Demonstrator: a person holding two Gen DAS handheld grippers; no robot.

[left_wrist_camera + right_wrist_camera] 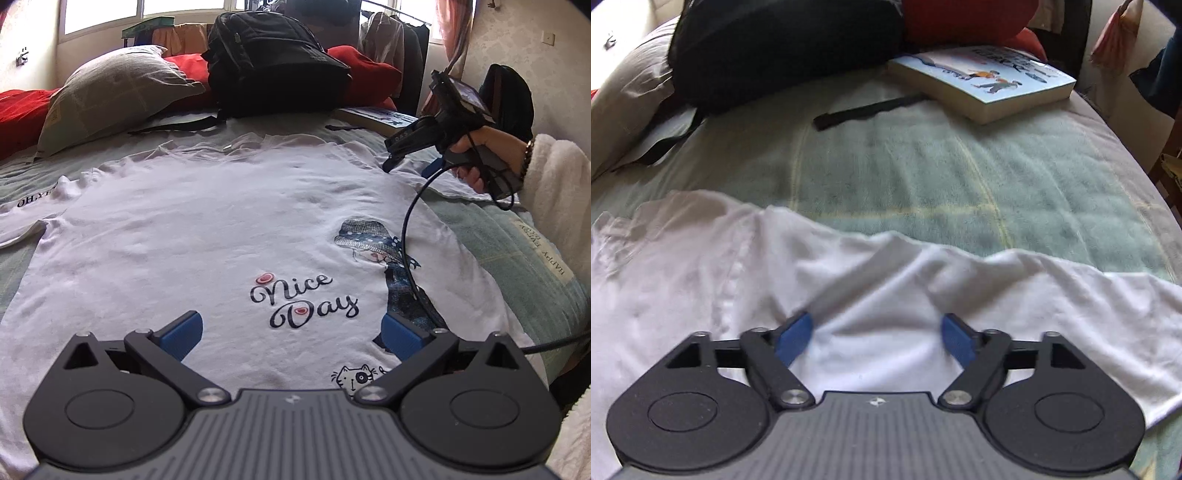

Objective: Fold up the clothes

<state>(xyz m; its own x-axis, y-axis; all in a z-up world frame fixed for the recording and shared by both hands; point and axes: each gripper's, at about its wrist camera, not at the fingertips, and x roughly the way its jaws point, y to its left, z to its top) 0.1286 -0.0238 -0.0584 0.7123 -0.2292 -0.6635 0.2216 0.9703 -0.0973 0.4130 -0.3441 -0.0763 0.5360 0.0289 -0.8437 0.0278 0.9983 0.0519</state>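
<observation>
Item: white T-shirt [207,221], printed "Nice Day", spread flat and face up across the middle of the bed [517,258], hem toward the near edge, collar toward the far edge.

Left to right:
- Left sleeve [33,206]: lies out toward the bed's left edge.
- Left gripper [291,334]: jaws spread wide over the lower front, pinching nothing.
- Right gripper [877,338]: jaws spread over the right sleeve [1052,280] near the bed's right edge; cloth lies between them, not clamped.

Handling, as judged: light, limp, thin knit; drapes and wrinkles readily, slides little on the terry cover. Not fragile. Best taken by a pinch at the sleeve edge or shoulder seam, gathering both layers.

Also present along the far edge: pillow [110,96], backpack [273,62], book [990,85].
</observation>
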